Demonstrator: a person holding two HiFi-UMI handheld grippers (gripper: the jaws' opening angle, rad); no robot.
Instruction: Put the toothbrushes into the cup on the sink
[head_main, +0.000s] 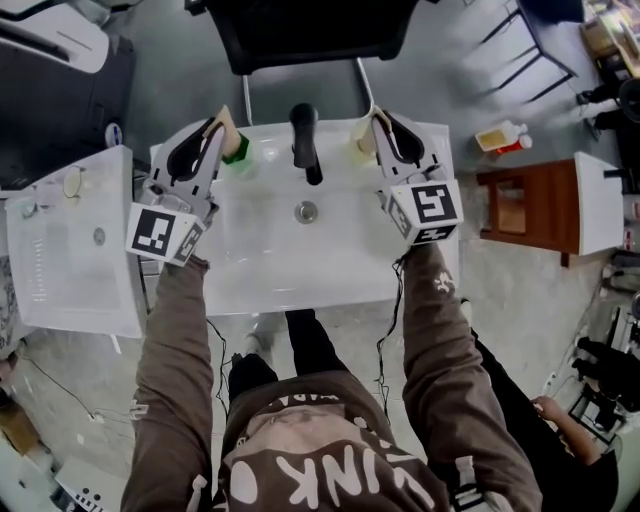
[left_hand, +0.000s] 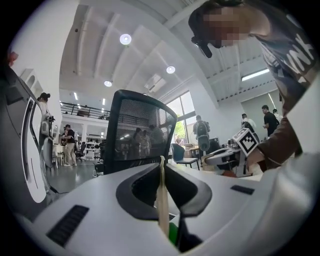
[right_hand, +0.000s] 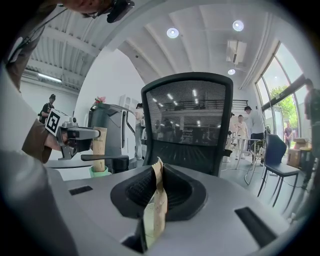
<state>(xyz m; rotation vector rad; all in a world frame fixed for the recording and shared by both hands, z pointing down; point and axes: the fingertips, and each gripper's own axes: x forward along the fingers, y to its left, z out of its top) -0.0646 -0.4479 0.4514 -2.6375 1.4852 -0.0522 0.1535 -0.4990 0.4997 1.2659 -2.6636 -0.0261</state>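
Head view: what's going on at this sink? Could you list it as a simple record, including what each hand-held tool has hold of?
Place: white sink with black faucet and drain
Left tool: shut on left wrapped toothbrush, held upright
Its lower end: at the green cup, back left corner
Right tool: shut on right wrapped toothbrush
Under it: pale cup, back right corner; whether the toothbrush is inside, cannot tell
Behind sink: black mesh chair
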